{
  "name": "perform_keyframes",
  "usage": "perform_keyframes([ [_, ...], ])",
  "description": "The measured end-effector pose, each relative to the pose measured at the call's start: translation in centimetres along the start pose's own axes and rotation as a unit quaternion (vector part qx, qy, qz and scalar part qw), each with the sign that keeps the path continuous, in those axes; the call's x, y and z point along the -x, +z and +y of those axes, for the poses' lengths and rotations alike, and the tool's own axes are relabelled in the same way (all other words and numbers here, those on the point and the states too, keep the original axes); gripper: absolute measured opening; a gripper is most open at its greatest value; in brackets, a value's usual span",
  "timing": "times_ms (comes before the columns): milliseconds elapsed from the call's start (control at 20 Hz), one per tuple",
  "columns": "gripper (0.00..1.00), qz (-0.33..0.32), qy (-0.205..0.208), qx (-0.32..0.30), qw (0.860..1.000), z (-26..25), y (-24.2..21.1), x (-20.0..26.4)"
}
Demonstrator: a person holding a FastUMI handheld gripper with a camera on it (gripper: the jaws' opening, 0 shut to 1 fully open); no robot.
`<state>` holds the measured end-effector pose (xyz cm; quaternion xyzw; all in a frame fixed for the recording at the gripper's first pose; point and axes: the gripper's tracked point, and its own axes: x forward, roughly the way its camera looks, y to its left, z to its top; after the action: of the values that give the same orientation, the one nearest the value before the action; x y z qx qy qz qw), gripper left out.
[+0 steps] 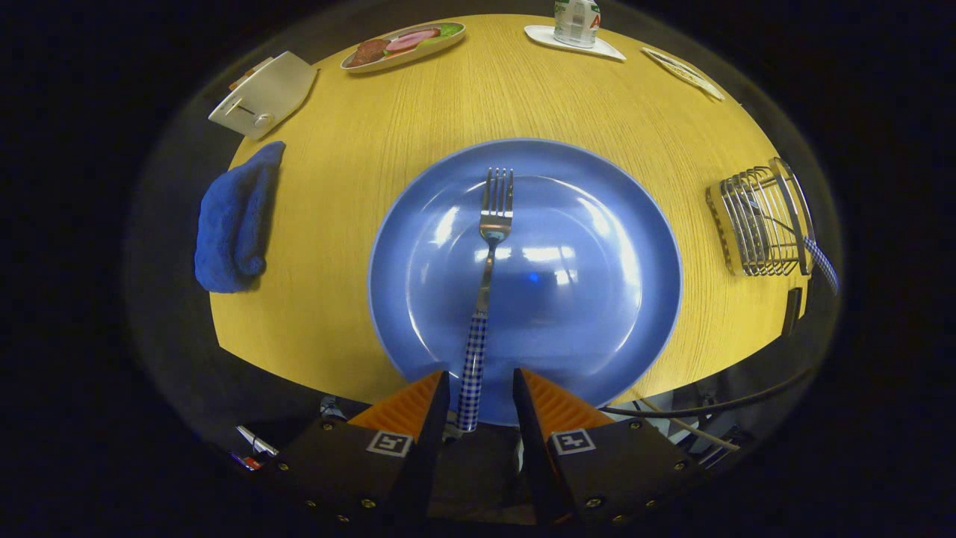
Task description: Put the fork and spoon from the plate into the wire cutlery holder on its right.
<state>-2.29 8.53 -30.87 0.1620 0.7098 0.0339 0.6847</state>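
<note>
Gripper view looks along the two fingers across a round yellow worktop (pixel 523 97) toward a blue plate (pixel 597 224), which serves as the landmark for everything else. On the plate lies the fork (pixel 489 246), tines pointing away and its checked handle running back over the plate's near rim. That handle sits in the gap between the fingers of the hand-held gripper (pixel 480 392), nearer to one finger than the other; the jaws stand narrowly apart and I cannot tell whether either finger touches it, so it does not read as clamped. The fork is laid lengthwise, so its handle can be taken end-on without reaching over the plate.

Right of the plate stands the wire cutlery holder (pixel 762 220), well apart from it near the worktop's edge. A checked handle sticks out of it, likely the spoon (pixel 820 263) already delivered, which would leave the fork as the remaining half of the task.

Left of the plate lies a folded blue cloth (pixel 235 217). Beyond the plate, on the far side, are a white toaster (pixel 265 93), a dish of food (pixel 403 45) and a carton on a white mat (pixel 576 22), all clear of the route to the holder.
</note>
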Motion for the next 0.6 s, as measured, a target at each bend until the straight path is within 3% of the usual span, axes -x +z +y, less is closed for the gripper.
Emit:
perform_keyframes([
  [50,0.52,-0.003,-0.006,-0.007,1.000,-0.4,0.2,0.5],
  [100,0.18,0.006,-0.002,0.003,1.000,-0.3,-0.3,0.1],
  [250,0.17,0.003,-0.005,0.007,1.000,-0.5,-0.4,0.0],
  [300,0.04,-0.006,-0.006,0.014,1.000,-0.6,0.1,0.1],
  [600,0.04,-0.006,-0.030,0.081,0.996,-2.2,0.8,1.5],
])
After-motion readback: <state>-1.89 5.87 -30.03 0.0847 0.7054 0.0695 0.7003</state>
